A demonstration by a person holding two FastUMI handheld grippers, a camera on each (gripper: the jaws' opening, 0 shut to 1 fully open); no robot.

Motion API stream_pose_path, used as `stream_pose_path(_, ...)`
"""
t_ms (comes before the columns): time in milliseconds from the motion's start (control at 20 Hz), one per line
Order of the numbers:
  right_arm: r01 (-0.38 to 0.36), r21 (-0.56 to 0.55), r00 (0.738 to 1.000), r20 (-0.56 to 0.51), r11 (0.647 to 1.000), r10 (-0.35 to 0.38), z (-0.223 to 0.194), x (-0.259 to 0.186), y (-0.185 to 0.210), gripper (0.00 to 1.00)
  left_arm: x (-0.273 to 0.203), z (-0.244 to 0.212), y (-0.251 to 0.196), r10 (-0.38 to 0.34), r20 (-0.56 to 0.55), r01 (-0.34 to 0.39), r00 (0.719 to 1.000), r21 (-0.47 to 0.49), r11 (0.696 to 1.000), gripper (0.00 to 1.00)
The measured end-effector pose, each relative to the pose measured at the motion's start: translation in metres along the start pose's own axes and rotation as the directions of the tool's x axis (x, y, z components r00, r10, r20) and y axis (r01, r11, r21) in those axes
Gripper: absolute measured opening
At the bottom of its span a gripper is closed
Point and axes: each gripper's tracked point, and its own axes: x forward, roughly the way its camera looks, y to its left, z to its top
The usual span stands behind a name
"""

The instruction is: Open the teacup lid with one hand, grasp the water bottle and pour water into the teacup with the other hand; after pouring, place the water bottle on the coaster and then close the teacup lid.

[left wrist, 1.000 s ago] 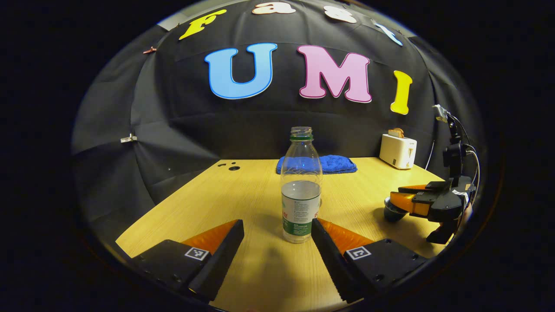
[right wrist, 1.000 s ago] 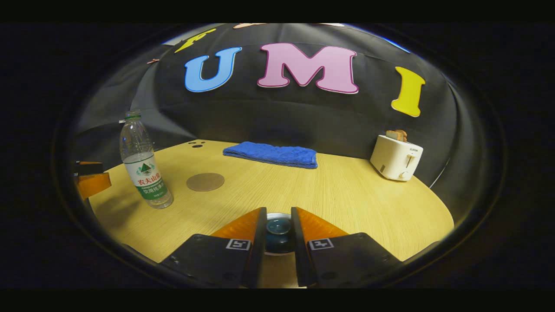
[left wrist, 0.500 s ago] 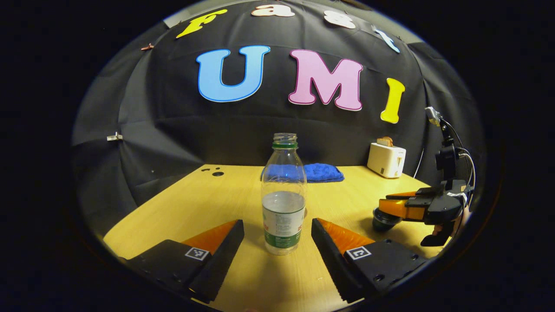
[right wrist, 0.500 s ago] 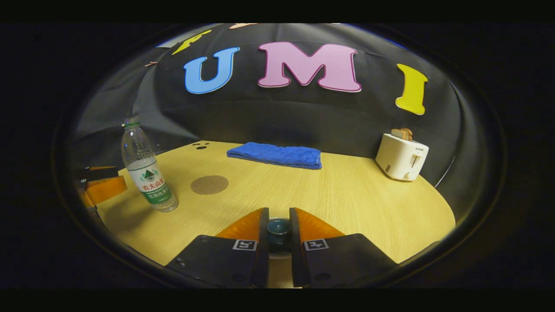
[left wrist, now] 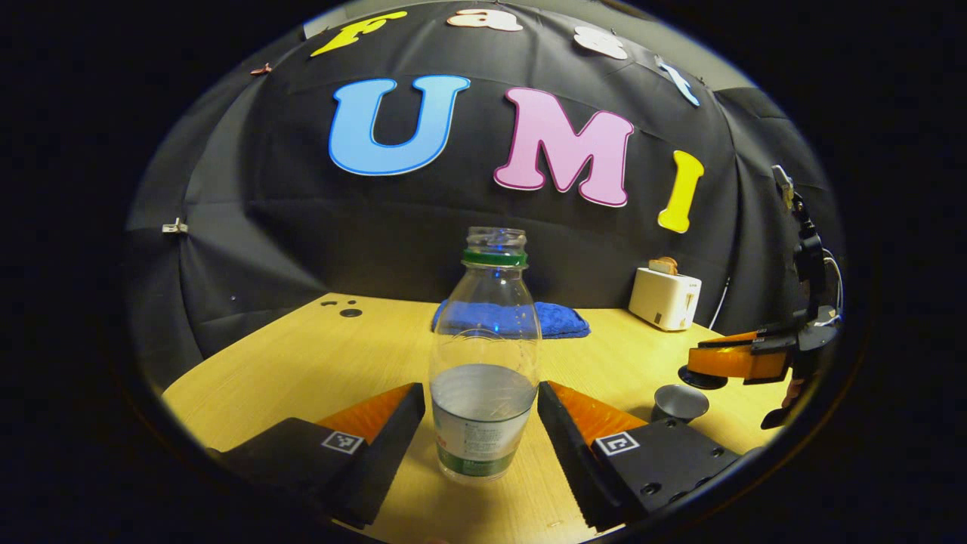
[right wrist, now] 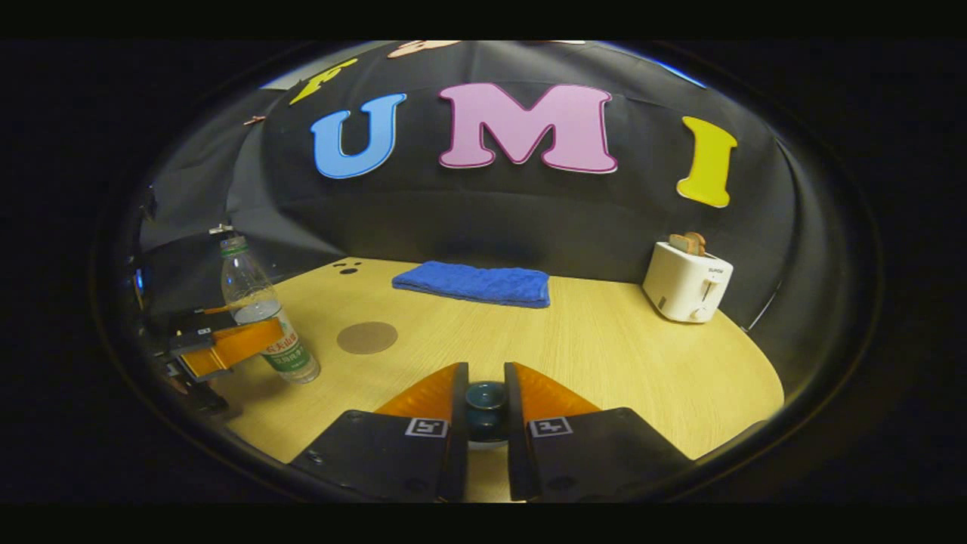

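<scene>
The water bottle [left wrist: 484,355] stands upright on the worktop [left wrist: 355,355], cap off, roughly a third full of water, and it's the anchor for everything here. The left gripper [left wrist: 481,408] has its jaws spread wide, one finger on each side of the bottle's lower body; the right-hand finger looks very close to the plastic, but whether either one touches is hard to tell. In the right gripper view that same left gripper [right wrist: 227,344] sits at bottle [right wrist: 264,313] height, across the label.

To the right of the bottle in the left gripper view, the teacup [left wrist: 679,402] sits open on the worktop, and just above it, further right, the right gripper [left wrist: 710,366] holds the lid [left wrist: 701,377] clear of the cup. The right gripper view confirms it: the right gripper [right wrist: 486,400] is narrowed down, both fingers pressed on the dark knob of the lid [right wrist: 485,404].

In the right gripper view the round brown coaster [right wrist: 367,337] lies flat just to the right of the bottle and a little further back, bare. Beyond the bottle, against the booth wall, lies a folded blue towel [right wrist: 472,283], and well off to the right of that a white toaster [right wrist: 686,282] with bread sticking up from its slots.
</scene>
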Motion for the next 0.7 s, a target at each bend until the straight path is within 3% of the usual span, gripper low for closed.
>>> stream_pose_path(100, 0.012, -0.011, 1.0, -0.013, 1.0, -0.013, -0.007, -0.006, -0.005, 0.29, 0.006, 0.0, -0.001, -0.011, 0.006, 0.011, 1.0, -0.019, 1.0, 0.95)
stream_pose_path(150, 0.016, -0.009, 1.0, -0.022, 1.0, -0.016, -0.01, -0.007, -0.007, 0.19, 0.009, -0.001, 0.0, -0.009, 0.006, 0.009, 1.0, -0.038, 0.999, 0.95)
stream_pose_path(200, 0.019, -0.003, 0.999, -0.03, 1.0, -0.019, -0.014, -0.009, -0.009, 0.29, 0.012, -0.003, -0.001, -0.013, 0.002, 0.013, 1.0, -0.058, 0.998, 0.95)
stream_pose_path(250, 0.023, 0.006, 0.999, -0.036, 1.0, -0.023, -0.015, -0.009, -0.012, 0.29, 0.014, -0.003, -0.001, -0.012, 0.002, 0.012, 1.0, -0.074, 0.997, 0.95)
stream_pose_path(300, 0.028, 0.014, 0.999, -0.041, 1.0, -0.028, -0.016, -0.009, -0.014, 0.19, 0.016, -0.003, -0.001, -0.012, 0.004, 0.012, 1.0, -0.088, 0.996, 0.95)
stream_pose_path(400, 0.041, 0.029, 0.998, -0.041, 0.999, -0.04, -0.016, -0.011, -0.018, 0.19, 0.019, -0.003, 0.0, -0.005, 0.005, 0.005, 1.0, -0.101, 0.995, 0.94)
stream_pose_path(550, 0.057, 0.048, 0.998, -0.042, 0.997, -0.055, -0.017, -0.012, -0.024, 0.19, 0.021, -0.004, 0.002, -0.005, -0.003, 0.005, 1.0, -0.085, 0.996, 0.86)
stream_pose_path(600, 0.055, 0.059, 0.998, -0.046, 0.997, -0.053, -0.018, -0.013, -0.023, 0.24, 0.023, -0.004, 0.002, -0.004, -0.01, 0.003, 1.0, -0.076, 0.997, 0.85)
stream_pose_path(700, 0.054, 0.07, 0.997, -0.052, 0.996, -0.051, -0.019, -0.016, -0.023, 0.19, 0.023, -0.005, 0.005, 0.025, -0.023, -0.026, 0.999, -0.043, 0.999, 0.82)
